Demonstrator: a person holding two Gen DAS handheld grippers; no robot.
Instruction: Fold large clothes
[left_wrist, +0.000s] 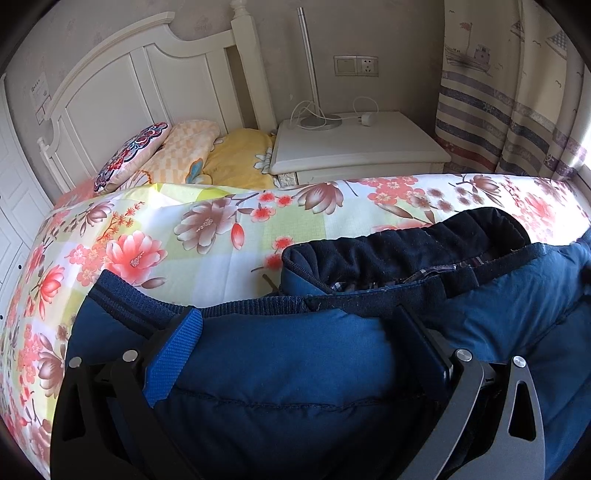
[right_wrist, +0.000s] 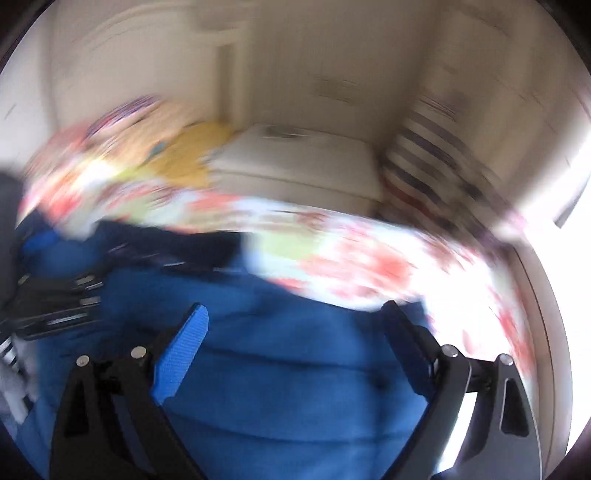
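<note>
Left wrist view: your left gripper (left_wrist: 299, 332) sits spread wide over a blue padded jacket (left_wrist: 295, 387) lying on the floral bed (left_wrist: 184, 236), with the quilted cloth bulging up between the jaws but not pinched. The jacket's ribbed hem runs just past the fingertips, and its dark fleece collar (left_wrist: 406, 243) lies beyond, to the right. To fold well, close on the hem edge itself rather than the puffy middle, take both layers, and keep the two grippers level so the fold line stays straight. In the right wrist view, the right gripper (right_wrist: 295, 325) is also spread wide above the same jacket (right_wrist: 288, 369), near the bed's far edge; that picture is smeared by motion, so whether its pads touch the cloth is unclear. The sleeves and the jacket's near half are cut off by the frame, and bright window glare washes out the right side.
</note>
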